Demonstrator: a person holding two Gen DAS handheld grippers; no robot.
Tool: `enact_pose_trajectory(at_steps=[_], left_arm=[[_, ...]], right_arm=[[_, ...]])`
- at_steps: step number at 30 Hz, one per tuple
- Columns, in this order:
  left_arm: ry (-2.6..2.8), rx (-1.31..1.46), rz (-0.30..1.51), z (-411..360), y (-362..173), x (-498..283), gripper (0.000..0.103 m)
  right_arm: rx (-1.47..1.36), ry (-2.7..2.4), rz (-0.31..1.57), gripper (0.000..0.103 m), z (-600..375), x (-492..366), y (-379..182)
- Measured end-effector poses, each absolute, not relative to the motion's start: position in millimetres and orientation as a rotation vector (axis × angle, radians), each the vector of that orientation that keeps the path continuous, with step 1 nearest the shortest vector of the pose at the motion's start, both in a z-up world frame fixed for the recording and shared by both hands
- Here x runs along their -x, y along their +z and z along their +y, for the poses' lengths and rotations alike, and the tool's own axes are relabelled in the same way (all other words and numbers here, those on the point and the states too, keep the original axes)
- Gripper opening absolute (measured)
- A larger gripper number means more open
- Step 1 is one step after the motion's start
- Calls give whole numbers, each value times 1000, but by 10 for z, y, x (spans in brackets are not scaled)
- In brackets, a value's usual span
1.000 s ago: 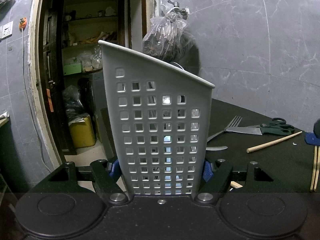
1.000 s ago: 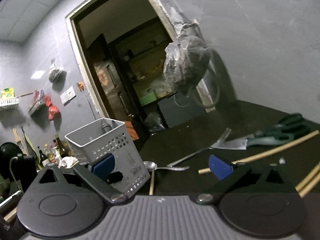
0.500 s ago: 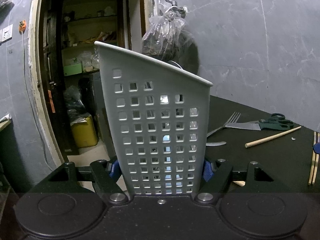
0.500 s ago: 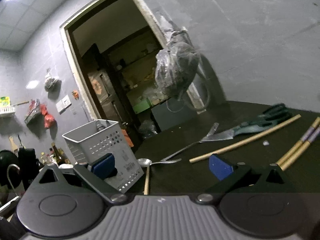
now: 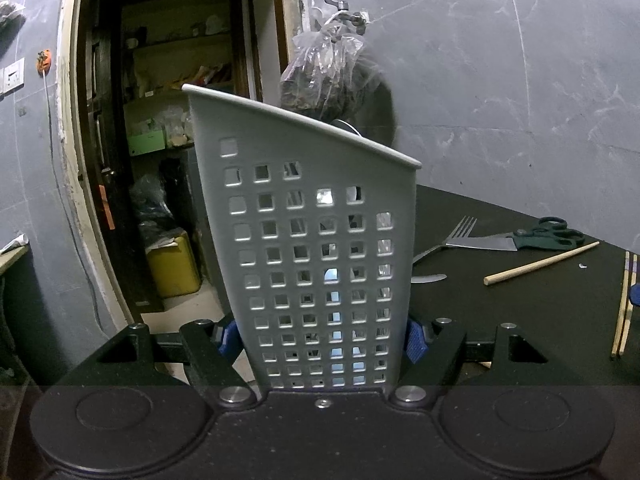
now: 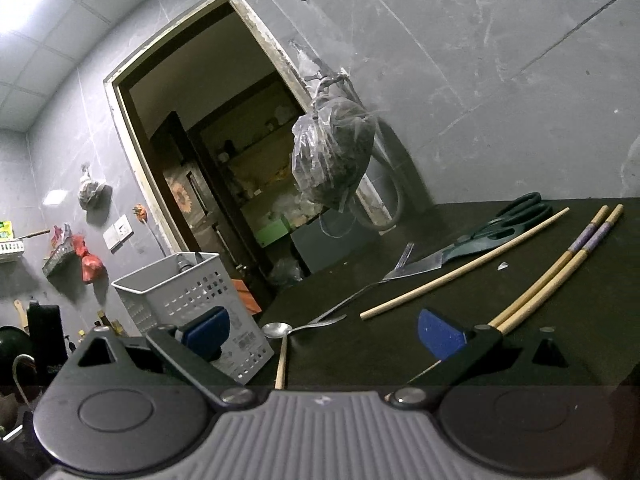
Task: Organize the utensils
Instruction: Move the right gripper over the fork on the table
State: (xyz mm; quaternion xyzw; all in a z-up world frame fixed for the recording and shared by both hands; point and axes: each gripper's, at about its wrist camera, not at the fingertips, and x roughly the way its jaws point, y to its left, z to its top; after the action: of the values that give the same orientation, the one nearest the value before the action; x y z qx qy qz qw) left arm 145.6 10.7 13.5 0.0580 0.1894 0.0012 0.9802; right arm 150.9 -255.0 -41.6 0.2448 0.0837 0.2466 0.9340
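The left gripper (image 5: 322, 340) clamps a grey perforated utensil basket (image 5: 312, 240), blue pads pressed to both sides. Behind it on the dark counter (image 5: 500, 312) lie a fork (image 5: 452, 238), green-handled scissors (image 5: 536, 238), a wooden stick (image 5: 540, 263) and chopsticks (image 5: 624, 304).

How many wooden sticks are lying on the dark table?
4. One long plain stick lies beside the scissors, two purple-banded sticks lie side by side to its right, and one short stick lies by the spoon near the basket. Others may be hidden.
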Motion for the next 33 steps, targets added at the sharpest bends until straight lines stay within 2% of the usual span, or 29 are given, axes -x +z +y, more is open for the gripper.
enact_pose_trajectory(at_steps=[13,21,33], left_arm=[[1,-108,374,111,113,-1450,76],[0,-113,371,115,104,-1438,76],[19,-122,369,58,91,-1434,77]], right_arm=[[-409,512,221,103,-2403,-1695,-249],[-293,514,310,103,-2188,-2133,93],[-349,407,470,103,-2214,-2874,285]])
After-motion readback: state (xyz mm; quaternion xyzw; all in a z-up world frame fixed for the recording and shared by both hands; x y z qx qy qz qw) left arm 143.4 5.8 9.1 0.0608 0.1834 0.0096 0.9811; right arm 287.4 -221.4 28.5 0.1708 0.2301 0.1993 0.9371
